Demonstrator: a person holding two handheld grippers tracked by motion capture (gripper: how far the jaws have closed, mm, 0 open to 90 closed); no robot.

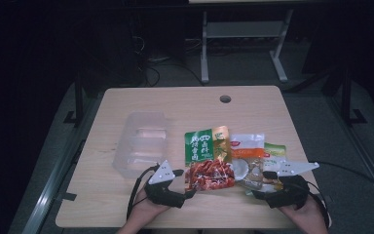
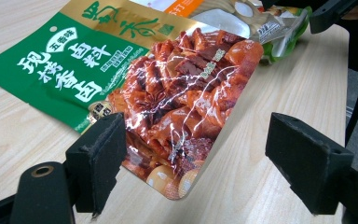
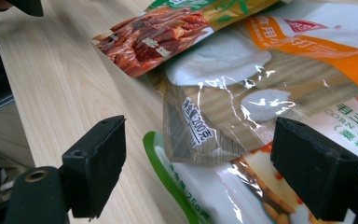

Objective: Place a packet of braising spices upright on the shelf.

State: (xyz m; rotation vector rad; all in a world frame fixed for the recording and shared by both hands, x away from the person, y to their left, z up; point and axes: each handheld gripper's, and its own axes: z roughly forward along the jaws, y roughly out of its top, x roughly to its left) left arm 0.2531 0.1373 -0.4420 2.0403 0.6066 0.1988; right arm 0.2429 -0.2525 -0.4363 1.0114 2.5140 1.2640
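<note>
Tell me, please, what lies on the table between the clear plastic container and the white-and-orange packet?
The green-and-red seasoning packet lies there, between the clear plastic container and the white-and-orange packet, whose left edge it overlaps; the high view shows this.

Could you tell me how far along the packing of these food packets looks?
Nothing looks done: the clear plastic container holds no packet. In hand: the left tool stands open around the red-and-green spice packet's corner, the right tool open over the starch packets. Gripping and moving every packet remains.
</note>
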